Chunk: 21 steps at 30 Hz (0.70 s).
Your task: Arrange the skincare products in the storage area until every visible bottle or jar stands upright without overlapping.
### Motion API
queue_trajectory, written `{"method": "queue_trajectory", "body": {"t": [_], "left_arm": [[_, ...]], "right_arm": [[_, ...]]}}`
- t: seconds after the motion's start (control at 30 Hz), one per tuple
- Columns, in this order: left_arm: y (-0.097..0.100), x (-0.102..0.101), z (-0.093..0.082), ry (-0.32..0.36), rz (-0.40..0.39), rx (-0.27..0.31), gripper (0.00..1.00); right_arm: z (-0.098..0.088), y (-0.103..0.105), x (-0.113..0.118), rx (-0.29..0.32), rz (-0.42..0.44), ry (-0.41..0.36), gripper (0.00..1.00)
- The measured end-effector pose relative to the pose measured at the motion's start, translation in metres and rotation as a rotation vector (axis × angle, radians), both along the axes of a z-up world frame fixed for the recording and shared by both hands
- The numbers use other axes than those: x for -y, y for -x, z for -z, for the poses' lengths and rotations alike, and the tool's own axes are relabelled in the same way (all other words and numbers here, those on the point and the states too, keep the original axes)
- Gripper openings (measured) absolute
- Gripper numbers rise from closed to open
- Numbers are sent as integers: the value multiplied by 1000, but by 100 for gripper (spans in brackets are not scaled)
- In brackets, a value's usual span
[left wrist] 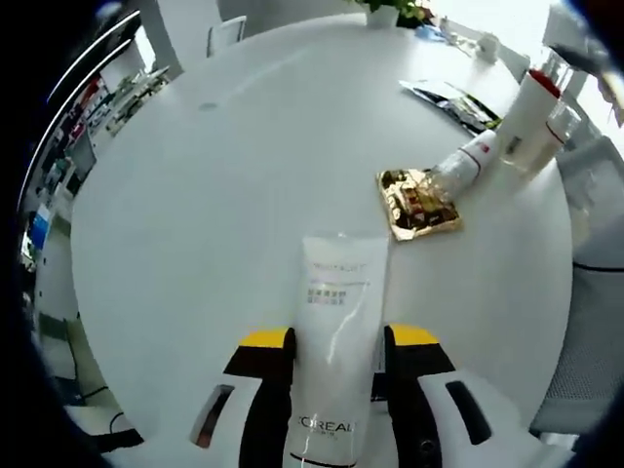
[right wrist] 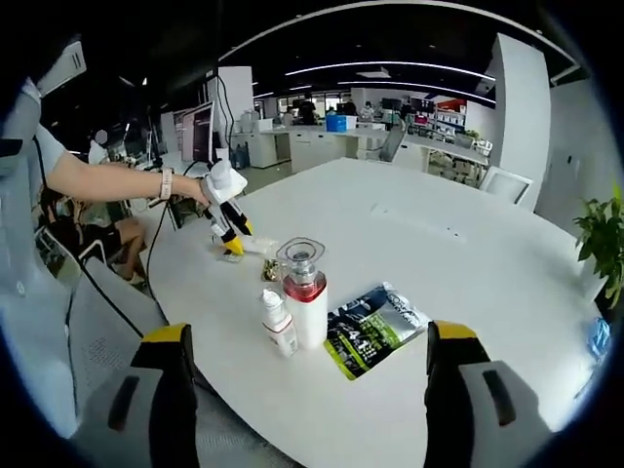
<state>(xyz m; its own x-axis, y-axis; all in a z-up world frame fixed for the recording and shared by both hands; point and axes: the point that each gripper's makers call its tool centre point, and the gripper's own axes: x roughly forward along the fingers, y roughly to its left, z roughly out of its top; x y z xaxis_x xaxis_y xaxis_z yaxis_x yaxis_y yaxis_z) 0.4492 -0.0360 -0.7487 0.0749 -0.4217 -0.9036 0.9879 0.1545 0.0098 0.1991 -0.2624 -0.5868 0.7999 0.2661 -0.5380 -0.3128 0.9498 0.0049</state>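
Observation:
A white L'Oreal tube (left wrist: 336, 292) lies flat along the white round table (left wrist: 214, 195), and my left gripper (left wrist: 337, 343) is shut on its lower half. Past the tube's far end lies a gold packet (left wrist: 419, 202). Behind it are a small white bottle (left wrist: 470, 158) and a tall white bottle with a red band and clear cap (left wrist: 531, 115). In the right gripper view the tall bottle (right wrist: 304, 297) and the small bottle (right wrist: 279, 324) stand upright side by side. My right gripper (right wrist: 307, 385) hangs open above the table's near edge, nothing between its jaws.
A dark green sachet (right wrist: 375, 327) lies right of the bottles, also the sachet (left wrist: 453, 100). A person's arm (right wrist: 107, 180) holds the left gripper (right wrist: 229, 229) at the table's far-left edge. A mesh chair (right wrist: 88, 331) stands by the table. A potted plant (right wrist: 604, 239) sits at the right.

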Motion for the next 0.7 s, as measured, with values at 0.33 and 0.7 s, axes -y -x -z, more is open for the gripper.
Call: {"method": "queue_trajectory", "body": {"t": [0.33,0.7], "left_arm": [[9,8,-3,38,9,-8,30],[8,8,-2,23,-67,-7,26]], "right_arm": [[3,-1,-1,-14,-4,-1,99],[6,-2,-12,-20,-29,-2,99]]}}
